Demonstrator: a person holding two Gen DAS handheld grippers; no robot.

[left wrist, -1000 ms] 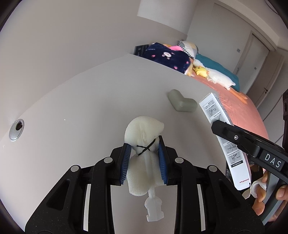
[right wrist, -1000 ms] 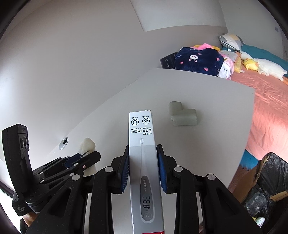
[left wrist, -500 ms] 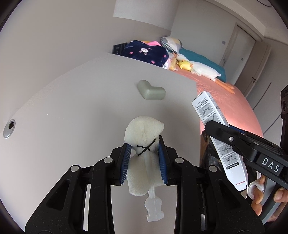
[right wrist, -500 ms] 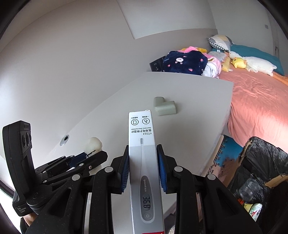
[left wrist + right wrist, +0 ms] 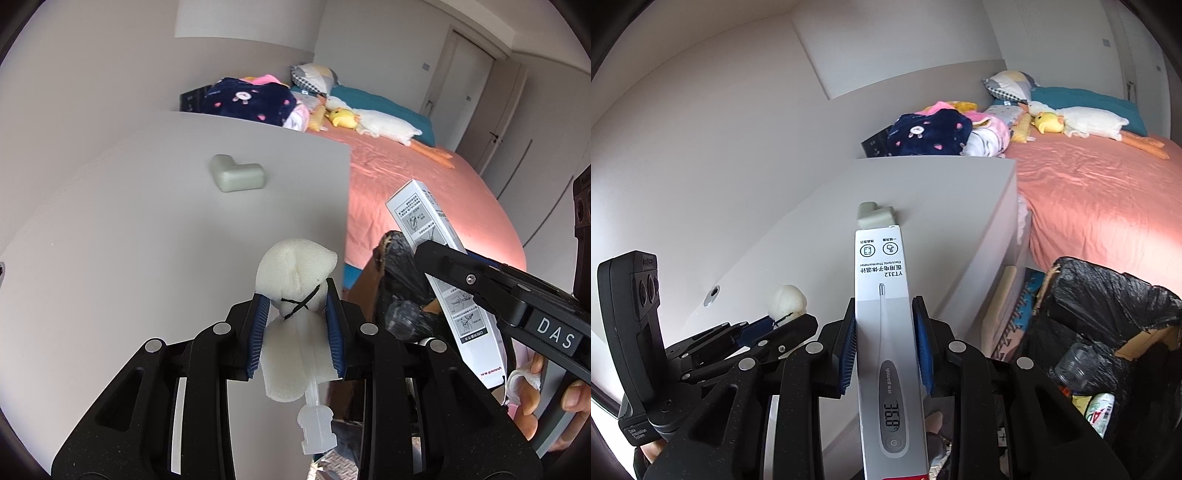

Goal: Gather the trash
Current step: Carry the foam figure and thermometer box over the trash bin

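My left gripper is shut on a white foam piece tied with black thread, a clear plastic connector hanging under it. It hovers over the right edge of the grey table. My right gripper is shut on a long white thermometer box; the same box shows at the right of the left wrist view. A trash bin lined with a black bag stands on the floor to the right, with a bottle and wrappers inside. The left gripper with its foam shows at lower left of the right wrist view.
A pale green L-shaped corner guard lies on the table. Beyond the table is a bed with a salmon sheet, plush toys and a pile of clothes. A metal grommet sits in the tabletop.
Both grippers have swept rightward with their loads, from over the table toward its right edge. The bed and the black-lined bin have come further into view.
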